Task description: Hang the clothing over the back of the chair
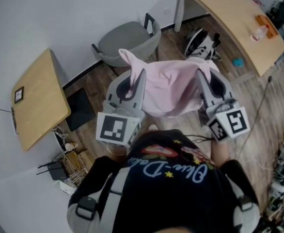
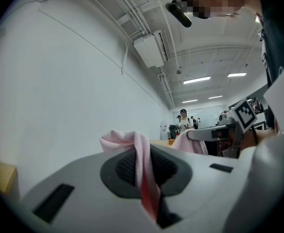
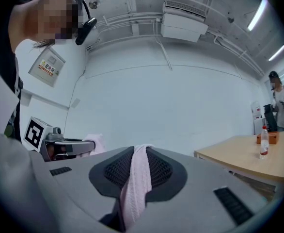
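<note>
Left gripper (image 2: 143, 152) is clamped tight on one edge of the pale pink soft cloth garment (image 1: 170, 90), and my right gripper (image 3: 134, 166) pinches the opposite edge. I see the garment spread between them, held up in the air above the wooden floor (image 1: 172, 42). The grey padded shell chair (image 1: 132, 41) stands just beyond it, not touching.

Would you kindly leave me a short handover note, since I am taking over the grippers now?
Left gripper: shut on one edge of the pink garment.
Right gripper: shut on the opposite edge.
Garment hangs spread between them, off the floor; the grey chair stands beyond it, bare.
Done: garment picked up.
Left: drape it over the chair's back, then let go.
</note>
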{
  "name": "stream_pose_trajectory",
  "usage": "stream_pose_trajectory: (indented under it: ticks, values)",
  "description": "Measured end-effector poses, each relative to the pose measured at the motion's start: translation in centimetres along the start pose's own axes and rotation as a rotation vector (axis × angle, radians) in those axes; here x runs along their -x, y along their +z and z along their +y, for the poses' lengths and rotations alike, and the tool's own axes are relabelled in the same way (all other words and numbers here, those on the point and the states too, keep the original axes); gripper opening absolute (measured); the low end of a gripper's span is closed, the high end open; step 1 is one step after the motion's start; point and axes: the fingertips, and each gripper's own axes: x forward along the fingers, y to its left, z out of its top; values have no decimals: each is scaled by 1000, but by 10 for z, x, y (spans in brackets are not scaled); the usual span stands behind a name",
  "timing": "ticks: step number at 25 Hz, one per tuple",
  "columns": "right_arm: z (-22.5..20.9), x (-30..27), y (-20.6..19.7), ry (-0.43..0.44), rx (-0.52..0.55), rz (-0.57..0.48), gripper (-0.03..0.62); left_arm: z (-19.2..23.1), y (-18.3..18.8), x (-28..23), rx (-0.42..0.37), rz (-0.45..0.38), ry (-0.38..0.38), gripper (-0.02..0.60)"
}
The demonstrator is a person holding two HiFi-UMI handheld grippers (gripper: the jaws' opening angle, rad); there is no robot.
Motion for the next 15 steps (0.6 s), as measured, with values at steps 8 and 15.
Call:
stream_pose_trajectory:
  ticks: [8,15]
  values:
    - [0,-17,-1,22,-14,6,62,13,-1,-4,-7,8,23,18]
    - [-10,-32,-6,67,-18,17,62,21,-7,-5,-2,38,90,18]
